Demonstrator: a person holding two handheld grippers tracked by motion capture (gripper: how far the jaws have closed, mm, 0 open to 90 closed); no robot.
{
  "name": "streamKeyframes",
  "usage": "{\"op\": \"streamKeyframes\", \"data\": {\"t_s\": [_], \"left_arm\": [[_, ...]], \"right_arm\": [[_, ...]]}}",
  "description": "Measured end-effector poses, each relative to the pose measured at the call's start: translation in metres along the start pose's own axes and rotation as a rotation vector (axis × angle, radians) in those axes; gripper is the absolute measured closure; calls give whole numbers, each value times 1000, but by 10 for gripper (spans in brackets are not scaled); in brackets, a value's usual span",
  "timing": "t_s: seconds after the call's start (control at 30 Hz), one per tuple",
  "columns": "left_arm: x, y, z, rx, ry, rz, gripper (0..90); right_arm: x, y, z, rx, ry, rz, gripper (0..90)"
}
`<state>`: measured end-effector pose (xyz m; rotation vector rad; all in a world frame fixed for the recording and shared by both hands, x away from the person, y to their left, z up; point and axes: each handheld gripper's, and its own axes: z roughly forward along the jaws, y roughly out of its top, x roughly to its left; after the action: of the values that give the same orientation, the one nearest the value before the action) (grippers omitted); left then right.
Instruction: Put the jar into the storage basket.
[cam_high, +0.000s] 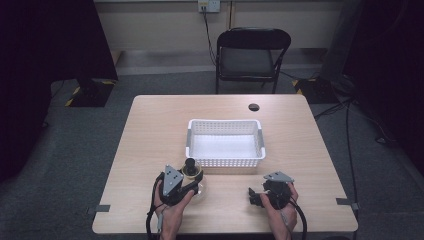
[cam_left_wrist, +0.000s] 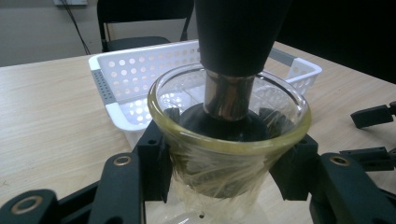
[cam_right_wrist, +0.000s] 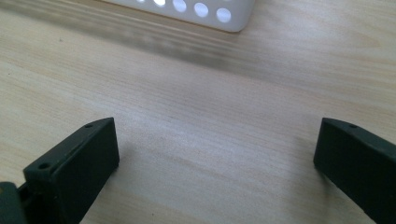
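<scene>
My left gripper (cam_left_wrist: 224, 179) is clamped on the clear yellow-rimmed glass cup (cam_left_wrist: 229, 154) holding a black-handled tool (cam_left_wrist: 233, 42), near-left of the empty white perforated plastic basket (cam_high: 226, 125); right gripper (cam_right_wrist: 215, 163) wide open, empty; transfer not yet done.

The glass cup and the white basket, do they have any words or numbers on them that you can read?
None: no word, number or label can be read anywhere.
Glass cup: plain, no print.
White basket: only round holes, no label.
Left gripper and right gripper: plain black pads, no marks.
</scene>
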<state>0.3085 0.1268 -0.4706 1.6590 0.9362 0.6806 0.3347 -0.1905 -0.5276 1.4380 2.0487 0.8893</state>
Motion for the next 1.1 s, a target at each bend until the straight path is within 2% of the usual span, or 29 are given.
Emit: {"op": "streamKeyframes", "data": {"t_s": [0.1,0.2,0.43,0.57,0.63,0.67,0.8,1.1], "left_arm": [[0,1,0,4,7,-8,477],[0,3,-1,8,27,3,477],[1,8,-6,6,23,4,477],[0,11,-8,5,15,1,477],[-1,14,-10,1,3,6,477],[-2,16,-12,-9,-13,-7,476],[-7,25,-15,-12,-21,16,477],[-12,39,-18,-22,-42,39,477]], "right_arm": [[0,0,0,0,0,0,0],[0,0,0,0,0,0,0],[0,0,0,0,0,0,0],[0,0,0,0,0,0,0],[0,0,0,0,0,0,0],[0,0,0,0,0,0,0],[0,0,0,0,0,0,0],[0,0,0,0,0,0,0]]}}
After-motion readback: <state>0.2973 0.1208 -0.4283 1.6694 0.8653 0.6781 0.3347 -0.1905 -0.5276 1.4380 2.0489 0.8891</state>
